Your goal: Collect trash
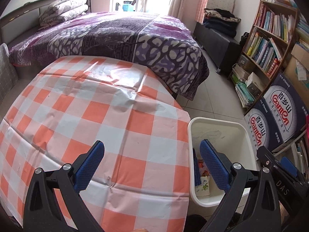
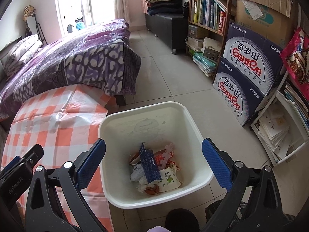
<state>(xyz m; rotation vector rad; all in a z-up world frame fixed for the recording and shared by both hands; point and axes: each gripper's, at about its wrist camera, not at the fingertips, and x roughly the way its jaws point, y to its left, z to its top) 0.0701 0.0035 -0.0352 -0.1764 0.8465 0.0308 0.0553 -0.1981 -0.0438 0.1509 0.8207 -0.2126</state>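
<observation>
The left tool hangs over the near right corner of the counter, its 2 blue pads spread wide apart with nothing between them. The counter wears an orange, pink and white checked cloth, and its top is bare in the left wrist view.

The right tool hangs directly above the white bin, which stands on the tiled floor just beside the counter's right edge. Its pads are likewise parted and empty.

The trash lies in the bottom of the bin: a dark blue carton leans at the centre, crumpled white paper sits at 8 o'clock from it, a cream packet with a green print at 4 o'clock, and red-orange wrappers at 2 o'clock.

At 12 o'clock beyond the counter is a bed with a purple patterned blanket. At 2 o'clock from the bin, 2 stacked blue Ganten water boxes stand next to a bookshelf.
</observation>
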